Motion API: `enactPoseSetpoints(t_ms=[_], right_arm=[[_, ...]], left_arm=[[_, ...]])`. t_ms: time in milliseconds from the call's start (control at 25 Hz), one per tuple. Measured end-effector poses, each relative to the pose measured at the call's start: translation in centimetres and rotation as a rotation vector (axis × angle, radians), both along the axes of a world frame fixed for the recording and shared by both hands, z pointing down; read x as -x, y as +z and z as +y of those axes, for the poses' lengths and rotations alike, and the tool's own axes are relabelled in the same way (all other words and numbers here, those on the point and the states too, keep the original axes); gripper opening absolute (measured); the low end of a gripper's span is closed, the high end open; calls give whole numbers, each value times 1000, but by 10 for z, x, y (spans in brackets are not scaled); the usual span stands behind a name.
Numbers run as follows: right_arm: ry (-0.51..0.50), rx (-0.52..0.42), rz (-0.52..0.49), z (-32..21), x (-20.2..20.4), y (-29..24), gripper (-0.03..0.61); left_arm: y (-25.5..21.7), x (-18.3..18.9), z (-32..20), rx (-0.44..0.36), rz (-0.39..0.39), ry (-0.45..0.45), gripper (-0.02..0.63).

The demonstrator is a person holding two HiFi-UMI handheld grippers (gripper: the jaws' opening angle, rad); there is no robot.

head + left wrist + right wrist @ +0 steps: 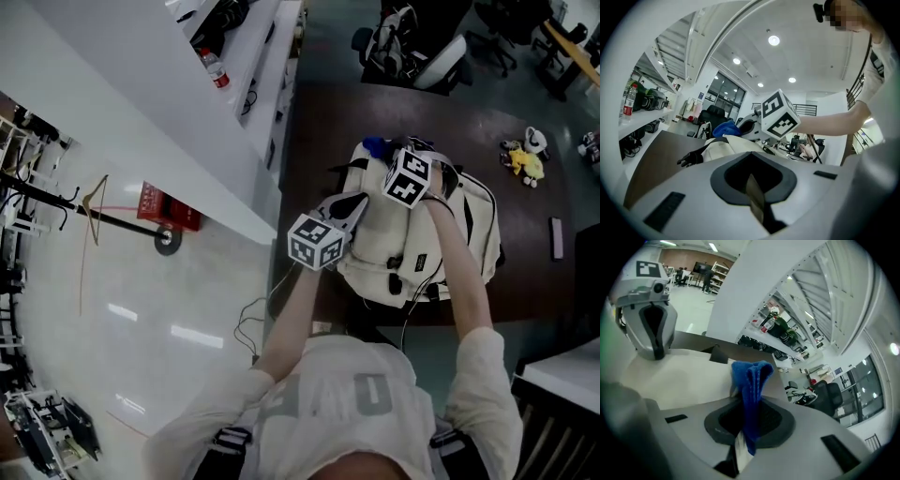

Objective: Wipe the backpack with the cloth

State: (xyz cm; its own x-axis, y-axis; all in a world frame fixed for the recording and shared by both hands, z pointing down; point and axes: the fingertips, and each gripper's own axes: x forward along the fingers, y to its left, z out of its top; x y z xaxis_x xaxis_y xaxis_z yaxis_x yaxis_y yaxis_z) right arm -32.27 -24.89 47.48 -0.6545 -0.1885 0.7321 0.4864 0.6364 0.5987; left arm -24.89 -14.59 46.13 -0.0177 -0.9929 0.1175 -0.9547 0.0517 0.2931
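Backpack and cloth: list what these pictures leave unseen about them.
- Whether the cloth touches the backpack: in the right gripper view the cloth's own folds hide the contact. In the head view the marker cube of the right gripper overlaps it.
- Backpack's near side: head view, the right forearm crosses it.
- Dirt on the backpack: every view, too dim and small.

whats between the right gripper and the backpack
The blue cloth. The right gripper view shows it pinched in the right gripper and sticking out in front of the cream backpack.

Probably an office or lab: swivel chairs [439, 64], long white shelving [262, 47], recessed ceiling lights [774, 40].
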Motion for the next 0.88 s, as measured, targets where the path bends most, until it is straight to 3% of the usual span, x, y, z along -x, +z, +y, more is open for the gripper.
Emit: enactPoseSetpoints(t_ms=[240,440,680,880], right_arm=[[-35,-68,31,27,-25,-10,41],[-40,-96,47,65,-52,-8,41],[77,-70,13,83,-80,-5,41],[104,-78,0,104,-109,-1,41]], left_arm=[[-11,10,17,-12,-51,-93,5],[-20,18,56,-54,-42,-194,5],[-12,-1,94,-58,-33,-191,5],[-4,-23,112,-56,-10,-184,5]])
